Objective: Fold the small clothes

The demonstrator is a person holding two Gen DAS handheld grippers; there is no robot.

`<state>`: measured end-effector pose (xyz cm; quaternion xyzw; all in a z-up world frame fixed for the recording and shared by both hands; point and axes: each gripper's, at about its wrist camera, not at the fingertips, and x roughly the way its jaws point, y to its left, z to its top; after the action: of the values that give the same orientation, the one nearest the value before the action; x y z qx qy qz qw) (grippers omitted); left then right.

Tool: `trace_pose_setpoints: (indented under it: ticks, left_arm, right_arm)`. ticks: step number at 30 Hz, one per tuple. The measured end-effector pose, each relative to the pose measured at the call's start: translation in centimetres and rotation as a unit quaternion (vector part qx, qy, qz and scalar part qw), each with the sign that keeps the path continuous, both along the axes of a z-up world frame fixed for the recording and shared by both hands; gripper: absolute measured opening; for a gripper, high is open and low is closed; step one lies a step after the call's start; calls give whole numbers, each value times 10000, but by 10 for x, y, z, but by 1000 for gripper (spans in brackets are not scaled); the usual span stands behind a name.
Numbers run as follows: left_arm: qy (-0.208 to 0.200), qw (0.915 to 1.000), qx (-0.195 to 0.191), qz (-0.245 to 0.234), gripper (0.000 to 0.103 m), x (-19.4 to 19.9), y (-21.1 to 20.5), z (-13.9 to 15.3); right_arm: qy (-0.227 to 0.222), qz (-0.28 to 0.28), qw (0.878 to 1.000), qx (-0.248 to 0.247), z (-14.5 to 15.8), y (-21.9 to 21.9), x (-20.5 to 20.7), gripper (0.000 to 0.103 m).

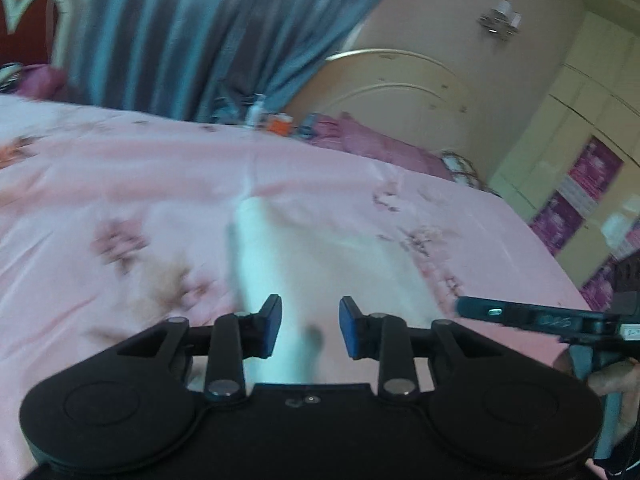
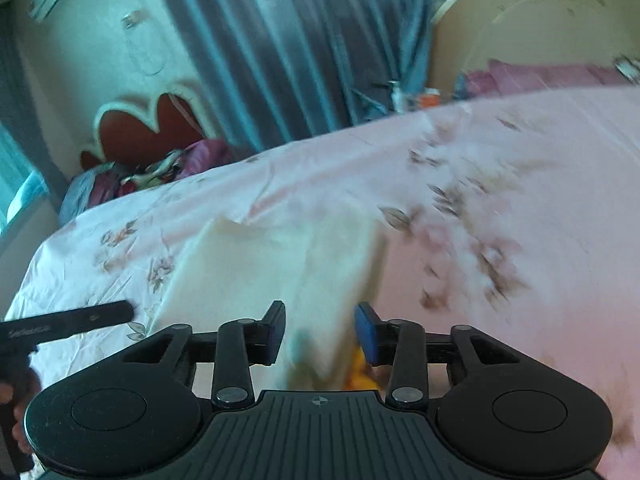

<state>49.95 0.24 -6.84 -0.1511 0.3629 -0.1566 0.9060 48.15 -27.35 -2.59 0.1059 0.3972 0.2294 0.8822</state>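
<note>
1. White garment [image 2: 276, 264] lies flat on the bed's pink floral sheet [image 2: 500, 168], partly folded, one layer overlapping.
2. Left tongs [image 1: 310, 328]: spread apart, nothing between them, above the garment's [image 1: 316, 256] near edge.
3. Right tongs [image 2: 320, 334]: spread apart, nothing gripped, over the garment's near right corner.
4. Orange-yellow patch [image 2: 358, 372] by the right tongs; blurred, can't identify.

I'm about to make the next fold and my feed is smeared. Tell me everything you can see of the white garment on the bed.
The white garment is plain cream-white, soft thin cloth, lying flat on the pink floral bedspread, roughly rectangular with one layer folded over along a seam-like edge. A far corner is slightly lifted. Both tongs, left and right, are open just above its near edge; contact cannot be told. Something orange-yellow peeks beside it.
</note>
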Motion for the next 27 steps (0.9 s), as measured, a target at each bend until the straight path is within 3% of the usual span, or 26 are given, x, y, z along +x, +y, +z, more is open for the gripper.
trace_pose_setpoints:
  ticks: [2, 4, 7, 11, 13, 15, 17, 20, 24, 27]
  left_arm:
    - [158, 9997, 139, -86, 28, 18, -9, -12]
    - [574, 9978, 304, -103, 27, 34, -15, -33]
    - [691, 9975, 92, -63, 25, 38, -9, -34]
    - [67, 9995, 303, -88, 22, 33, -7, -10]
    - [51, 9994, 342, -77, 23, 49, -10, -9]
    - [202, 9987, 461, -97, 27, 73, -15, -17]
    - [737, 9951, 614, -250, 27, 92, -21, -37]
    - [604, 9947, 771, -317, 25, 83, -24, -27]
    - [147, 9948, 838, -567, 24, 31, -22, -10]
    - [259, 9948, 746, -650, 25, -3, -22, -23]
  right_arm:
    - [30, 123, 9993, -343, -11, 14, 14, 22]
    - [325, 172, 9962, -789, -35, 25, 31, 21]
    - [416, 207, 9963, -720, -36, 17, 40, 22]
    - [-184, 217, 9969, -729, -10, 16, 32, 22]
    - [-175, 189, 9961, -843, -13, 27, 47, 22]
    - [-4, 176, 9962, -852, -23, 35, 64, 22]
    - [311, 249, 9930, -1109, -41, 43, 76, 22]
    - [211, 263, 9926, -1166, -35, 41, 69, 22]
    - [-34, 393, 9956, -851, -15, 28, 27, 22]
    - [-21, 793, 9919, -992, -18, 37, -3, 22]
